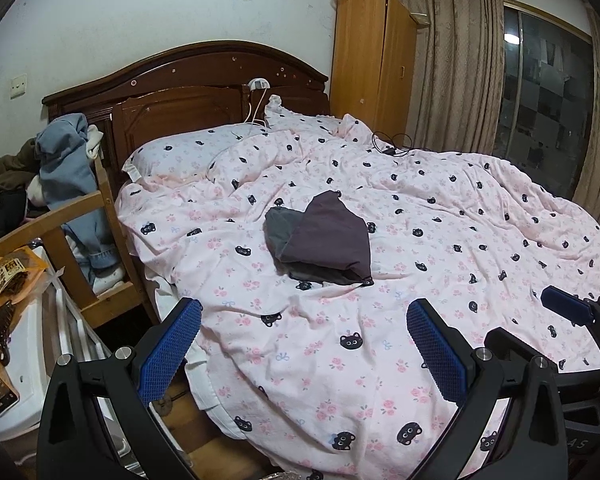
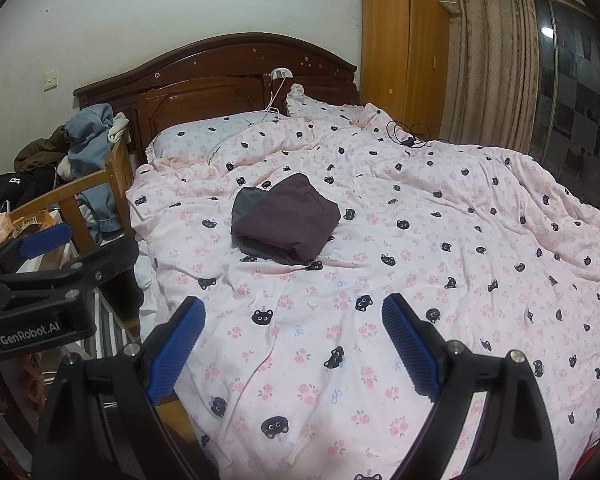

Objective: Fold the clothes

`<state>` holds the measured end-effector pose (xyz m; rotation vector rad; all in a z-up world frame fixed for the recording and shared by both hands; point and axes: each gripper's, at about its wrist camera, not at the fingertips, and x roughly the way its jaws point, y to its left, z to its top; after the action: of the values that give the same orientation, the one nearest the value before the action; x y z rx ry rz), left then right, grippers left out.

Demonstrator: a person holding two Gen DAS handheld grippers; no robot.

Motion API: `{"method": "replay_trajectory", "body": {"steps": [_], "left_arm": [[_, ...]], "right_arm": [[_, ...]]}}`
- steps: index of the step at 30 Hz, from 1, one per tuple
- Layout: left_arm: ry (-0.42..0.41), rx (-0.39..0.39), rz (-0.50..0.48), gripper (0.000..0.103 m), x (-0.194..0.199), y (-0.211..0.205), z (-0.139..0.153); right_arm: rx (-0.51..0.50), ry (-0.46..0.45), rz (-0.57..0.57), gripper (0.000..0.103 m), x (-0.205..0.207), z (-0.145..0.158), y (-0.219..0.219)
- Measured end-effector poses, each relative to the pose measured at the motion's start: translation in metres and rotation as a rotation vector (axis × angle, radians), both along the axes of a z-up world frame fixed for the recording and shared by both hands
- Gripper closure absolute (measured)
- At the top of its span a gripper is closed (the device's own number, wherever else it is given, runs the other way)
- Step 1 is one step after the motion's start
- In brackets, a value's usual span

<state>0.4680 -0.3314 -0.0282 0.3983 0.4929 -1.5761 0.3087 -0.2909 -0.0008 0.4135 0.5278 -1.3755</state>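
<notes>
Both grippers [image 1: 304, 344] [image 2: 294, 334] level, jaws apart

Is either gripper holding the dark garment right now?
No: the dark folded garment lies alone on the duvet, with the left gripper and right gripper both open and empty.

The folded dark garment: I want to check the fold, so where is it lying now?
The folded dark garment lies mid-bed on the pink cat-print duvet, below the pillow, ahead of both open grippers.

Marking: "GenRobot.AI" showing in white | Carrier: black body of left gripper [image 2: 40, 236], at left, right wrist view | Packet print on orange bag [image 1: 10, 276]: reading as illegible
</notes>
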Motion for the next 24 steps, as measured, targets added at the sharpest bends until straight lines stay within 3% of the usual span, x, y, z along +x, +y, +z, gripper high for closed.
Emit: {"method": "replay_trajectory", "body": {"steps": [24], "left_arm": [[-0.025, -0.019, -0.005, 0.001, -0.004, 0.009, 0.012]], "right_arm": [[-0.005, -0.020, -0.004, 0.011, -0.008, 0.002, 0.004]]}}
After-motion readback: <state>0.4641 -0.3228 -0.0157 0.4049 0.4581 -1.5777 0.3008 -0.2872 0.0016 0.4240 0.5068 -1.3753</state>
